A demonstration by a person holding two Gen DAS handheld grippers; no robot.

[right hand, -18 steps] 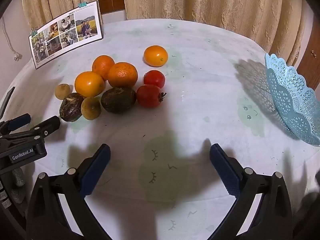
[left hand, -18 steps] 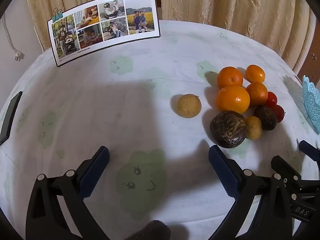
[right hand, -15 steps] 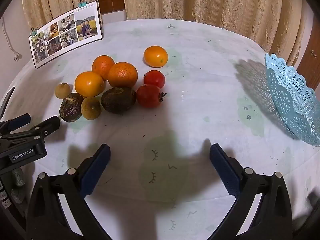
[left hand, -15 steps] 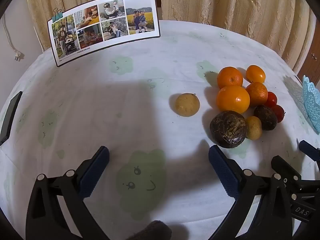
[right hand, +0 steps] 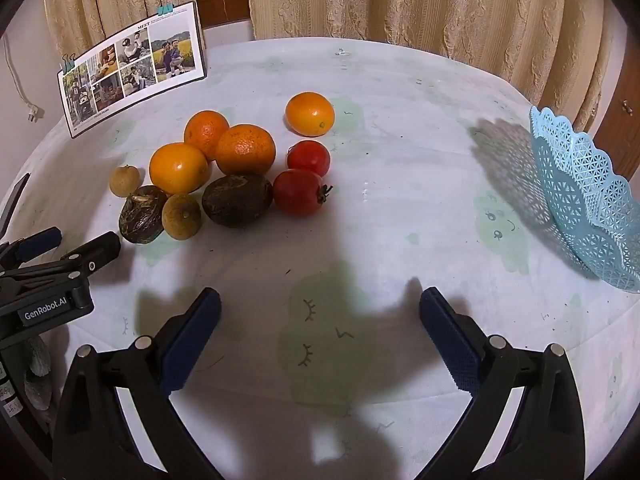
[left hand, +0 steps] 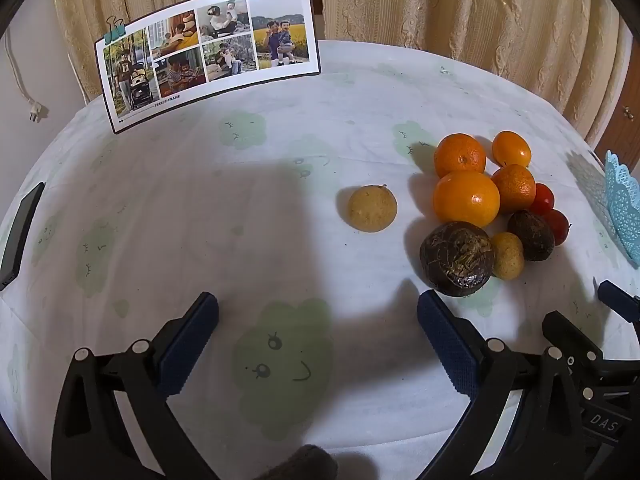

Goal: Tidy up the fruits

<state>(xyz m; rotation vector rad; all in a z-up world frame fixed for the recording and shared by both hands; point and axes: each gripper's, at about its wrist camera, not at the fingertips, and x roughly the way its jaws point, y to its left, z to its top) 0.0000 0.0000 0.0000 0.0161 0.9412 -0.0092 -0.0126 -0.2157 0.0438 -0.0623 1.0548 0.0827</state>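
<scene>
A cluster of fruit lies on the round table: several oranges [right hand: 245, 149] [left hand: 466, 199], two red tomatoes [right hand: 299, 192], two dark wrinkled passion fruits [right hand: 237, 199] [left hand: 457, 258] and small yellow-brown fruits [left hand: 372, 208] [right hand: 181, 216]. One orange [right hand: 310, 114] sits apart at the back. A light blue lace basket [right hand: 582, 196] stands tilted at the right edge. My left gripper [left hand: 318, 316] is open above the cloth, left of the cluster, nothing between its fingers. My right gripper [right hand: 320, 312] is open in front of the tomatoes, also holding nothing.
A photo card [left hand: 208, 56] held by binder clips stands at the back left. A dark phone [left hand: 22, 232] lies at the table's left edge. Curtains hang behind the table. The cloth [right hand: 400, 168] between fruit and basket is bare.
</scene>
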